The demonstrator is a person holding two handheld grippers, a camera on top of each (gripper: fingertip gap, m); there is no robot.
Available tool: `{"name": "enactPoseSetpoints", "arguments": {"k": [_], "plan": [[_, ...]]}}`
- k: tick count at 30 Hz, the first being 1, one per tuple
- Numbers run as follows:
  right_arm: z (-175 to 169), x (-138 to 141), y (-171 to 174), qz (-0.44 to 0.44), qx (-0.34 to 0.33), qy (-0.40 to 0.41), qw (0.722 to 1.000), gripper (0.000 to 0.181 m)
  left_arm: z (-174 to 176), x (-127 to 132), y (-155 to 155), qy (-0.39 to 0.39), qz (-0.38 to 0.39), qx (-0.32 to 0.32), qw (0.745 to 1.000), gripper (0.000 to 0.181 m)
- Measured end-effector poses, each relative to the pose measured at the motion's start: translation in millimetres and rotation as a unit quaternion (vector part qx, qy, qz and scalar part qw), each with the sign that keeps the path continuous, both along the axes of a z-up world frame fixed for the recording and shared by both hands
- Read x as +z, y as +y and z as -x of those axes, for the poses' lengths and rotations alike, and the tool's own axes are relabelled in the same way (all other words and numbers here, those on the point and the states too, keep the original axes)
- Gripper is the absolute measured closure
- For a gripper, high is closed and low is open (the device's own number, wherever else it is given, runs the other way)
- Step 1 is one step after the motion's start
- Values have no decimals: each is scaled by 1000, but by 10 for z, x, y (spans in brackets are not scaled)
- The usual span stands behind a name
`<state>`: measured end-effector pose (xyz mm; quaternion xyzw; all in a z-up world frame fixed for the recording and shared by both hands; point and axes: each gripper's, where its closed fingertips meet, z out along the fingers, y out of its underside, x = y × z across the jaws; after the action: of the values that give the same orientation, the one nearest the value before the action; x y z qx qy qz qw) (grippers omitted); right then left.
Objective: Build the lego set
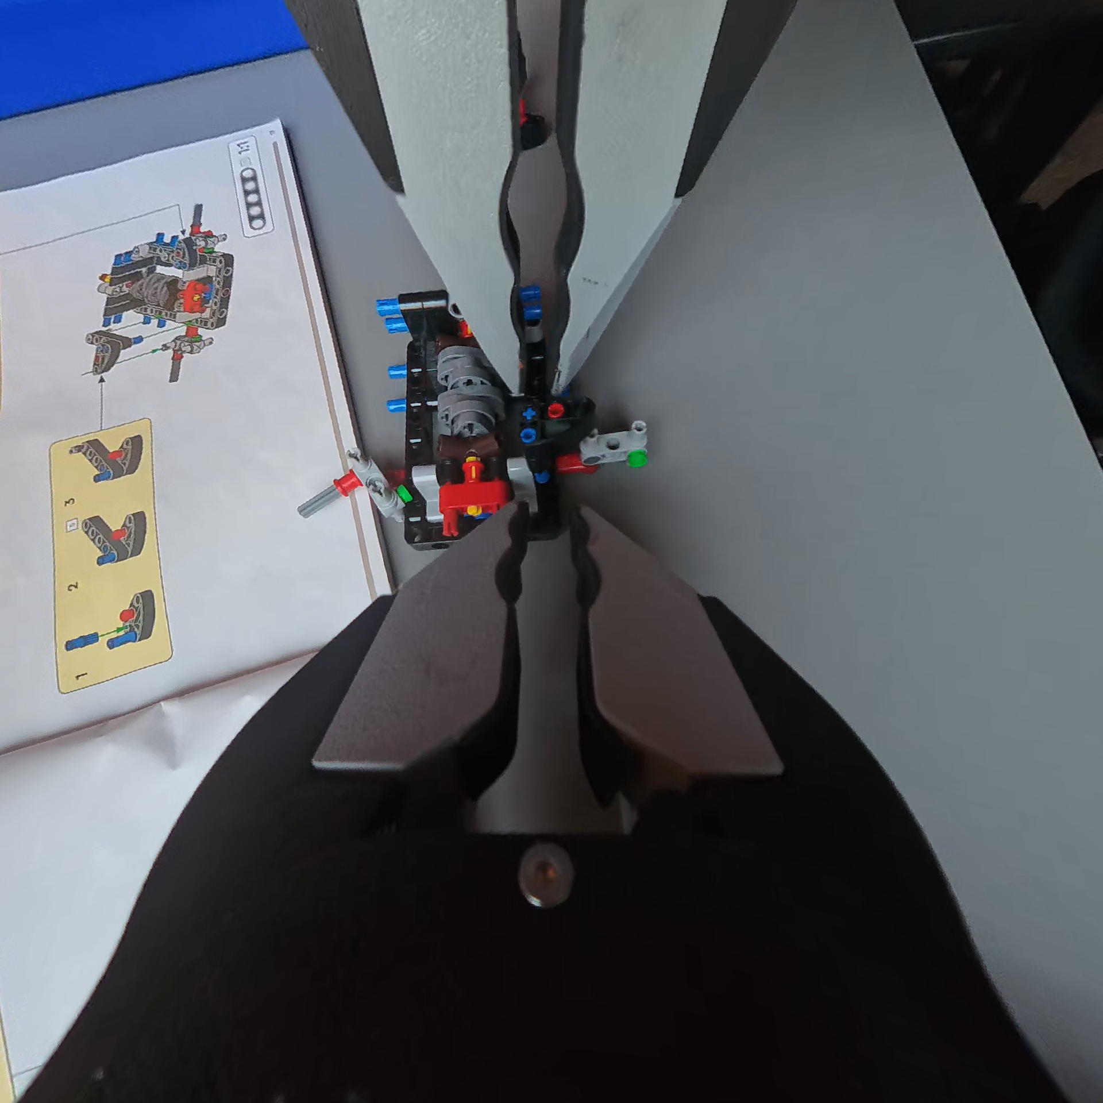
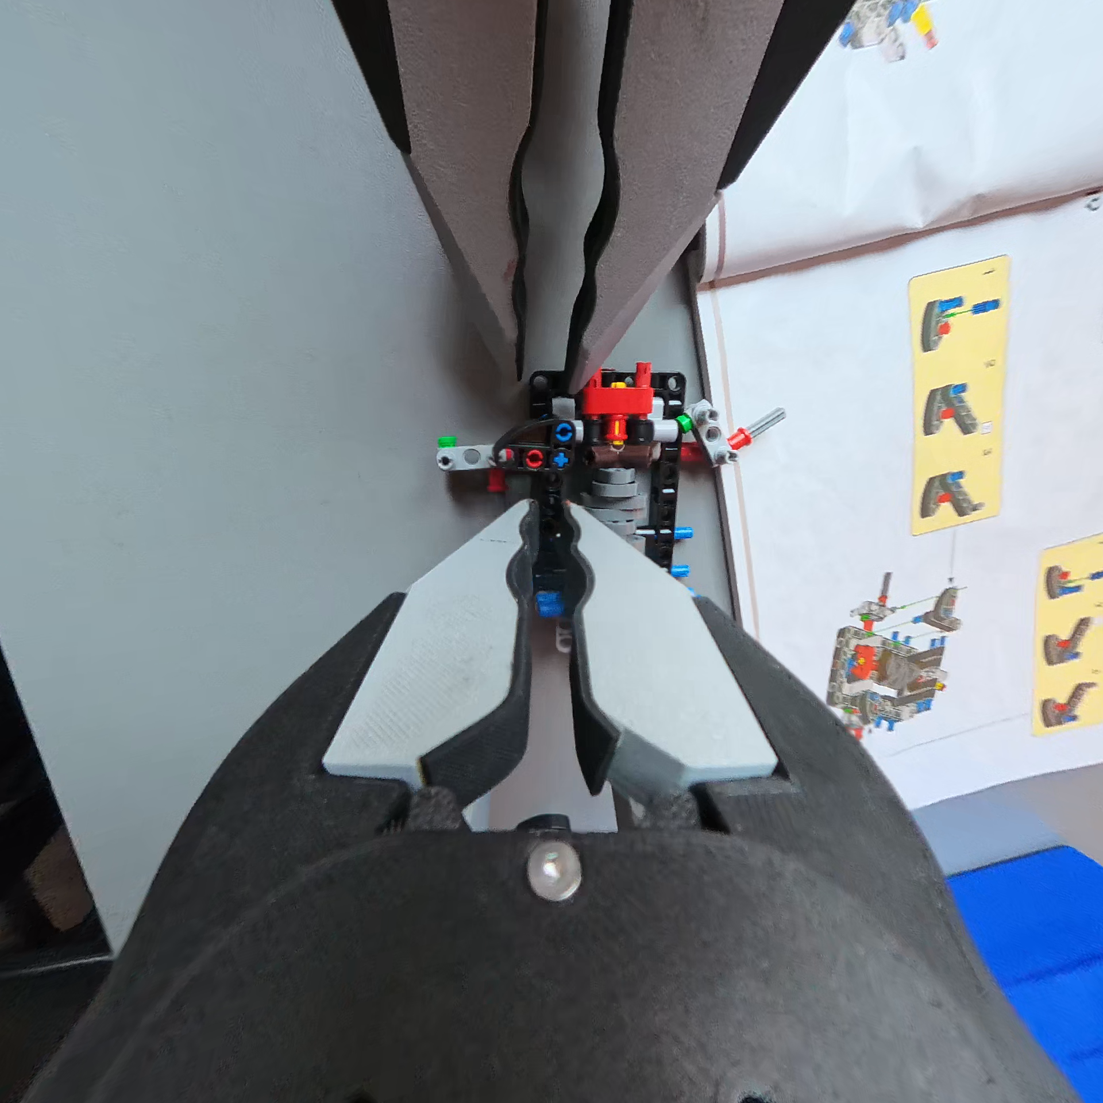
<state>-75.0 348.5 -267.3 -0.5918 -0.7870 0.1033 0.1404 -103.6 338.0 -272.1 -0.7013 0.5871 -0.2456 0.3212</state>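
The left gripper (image 1: 546, 519) is nearest in the left wrist view, and its two fingers sit close together at the near end of the lego model (image 1: 477, 418). They look pinched on the model's black frame, but the exact touch is hard to see. The right gripper (image 2: 552, 537) comes from the other end. Its fingers are pressed on a thin black bar of the model, with a blue peg (image 2: 549, 601) showing between them.

The model rests on the grey table (image 1: 806, 537), just beside the edge of the instruction book (image 1: 179, 477). It has a black frame, grey gears in the middle, a red block at one end and blue pegs along the side next to the book. A small grey arm with a green tip (image 1: 615, 444) sticks out on the side away from the book.

The step in hand seems to be fixing the curved black piece with its blue and red pegs onto the frame, as the open page shows. Next, both grippers likely need to push gently toward each other until it clicks.

The underside of the model is hidden. The grippers cover both ends of the frame.
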Motion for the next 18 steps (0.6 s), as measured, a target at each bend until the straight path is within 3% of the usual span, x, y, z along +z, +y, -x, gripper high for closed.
{"name": "enactPoseSetpoints", "arguments": {"k": [18], "plan": [[-28, -81, 14, -59, -3, -15, 998, 178, -46, -105, -27, 5, 9, -3, 1000, 168]]}}
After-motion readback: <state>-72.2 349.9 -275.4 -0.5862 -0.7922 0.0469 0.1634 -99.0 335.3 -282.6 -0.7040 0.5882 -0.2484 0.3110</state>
